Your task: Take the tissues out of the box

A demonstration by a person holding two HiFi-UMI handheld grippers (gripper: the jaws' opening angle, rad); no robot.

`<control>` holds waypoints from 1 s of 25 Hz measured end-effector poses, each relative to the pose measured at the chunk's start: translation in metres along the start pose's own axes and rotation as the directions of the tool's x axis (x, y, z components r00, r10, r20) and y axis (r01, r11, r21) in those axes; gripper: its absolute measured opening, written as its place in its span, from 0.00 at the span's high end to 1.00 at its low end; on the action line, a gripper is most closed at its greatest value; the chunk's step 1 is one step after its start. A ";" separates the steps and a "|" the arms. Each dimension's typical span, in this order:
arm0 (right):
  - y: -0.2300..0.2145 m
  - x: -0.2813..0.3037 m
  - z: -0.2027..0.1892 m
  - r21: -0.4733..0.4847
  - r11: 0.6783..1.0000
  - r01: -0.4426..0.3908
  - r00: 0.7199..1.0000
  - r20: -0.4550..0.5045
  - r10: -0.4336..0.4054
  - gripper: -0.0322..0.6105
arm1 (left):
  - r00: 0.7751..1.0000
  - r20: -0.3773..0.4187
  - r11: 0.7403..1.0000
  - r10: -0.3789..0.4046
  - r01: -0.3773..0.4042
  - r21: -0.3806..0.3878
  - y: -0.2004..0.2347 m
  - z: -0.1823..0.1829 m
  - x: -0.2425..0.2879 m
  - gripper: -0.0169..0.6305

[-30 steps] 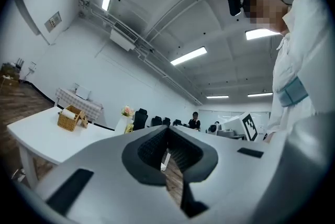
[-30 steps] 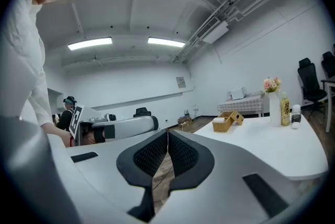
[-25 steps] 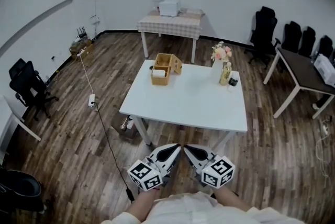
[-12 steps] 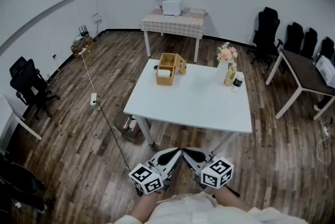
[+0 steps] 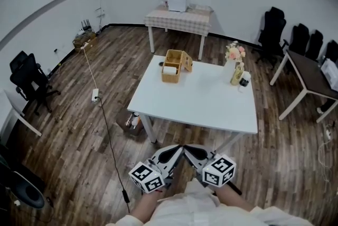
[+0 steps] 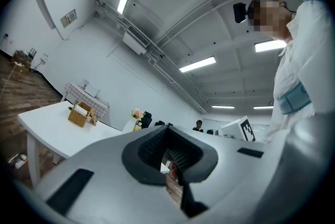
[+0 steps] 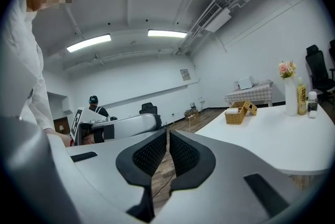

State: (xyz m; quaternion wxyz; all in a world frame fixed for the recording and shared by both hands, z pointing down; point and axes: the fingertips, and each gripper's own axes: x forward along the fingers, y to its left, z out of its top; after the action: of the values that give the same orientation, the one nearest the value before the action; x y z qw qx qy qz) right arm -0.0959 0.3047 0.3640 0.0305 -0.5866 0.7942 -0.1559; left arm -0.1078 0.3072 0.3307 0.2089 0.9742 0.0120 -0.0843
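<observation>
1. Head view:
   - The left gripper [image 5: 178,148] and the right gripper [image 5: 188,149] are held low, close to the person's body. They sit off the near edge of the white table [image 5: 211,111].
   - Their tips lie just beside each other.
   - Each pair of jaws is drawn together, with nothing in them.
   - The wicker box [image 5: 172,65] sits at the table's far left, well apart from both grippers.
   - White tissues [image 5: 169,69] show in its open top.
   - A vase of flowers [image 5: 235,54] stands at the far right.

2. Left gripper view:
   - The left gripper [image 6: 168,140] has its jaws closed, with the tips meeting.
   - Only a sliver of wood floor shows between the pads lower down.
   - Nothing is gripped.
   - The box [image 6: 80,114] is small, far off on the table [image 6: 44,124].

3. Right gripper view:
   - The right gripper [image 7: 168,136] has its pads face to face, with a hairline gap between them.
   - It is empty.
   - The box [image 7: 238,111] is far off on the table [image 7: 272,139].
   - The left gripper [image 7: 131,124] lies alongside.
</observation>
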 end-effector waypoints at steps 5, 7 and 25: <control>-0.010 0.012 0.008 0.008 1.000 -0.004 1.000 0.006 0.004 0.89 | 1.000 0.013 1.000 0.012 -0.012 -0.009 0.012 0.011 0.007 0.97; -0.017 0.020 0.011 0.015 1.000 -0.013 1.000 0.011 0.013 0.89 | 1.000 0.018 1.000 0.020 -0.020 -0.007 0.022 0.014 0.013 0.97; -0.147 0.109 0.046 0.075 0.994 -0.077 0.997 -0.002 0.077 0.89 | 0.996 0.008 0.995 0.086 -0.086 -0.049 0.150 0.035 0.112 0.97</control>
State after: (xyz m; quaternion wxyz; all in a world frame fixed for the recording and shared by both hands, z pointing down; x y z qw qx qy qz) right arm 0.0162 0.1535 0.3768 0.0563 -0.5535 0.8099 -0.1857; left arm 0.0057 0.1553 0.3412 0.2359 0.9680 -0.0289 -0.0800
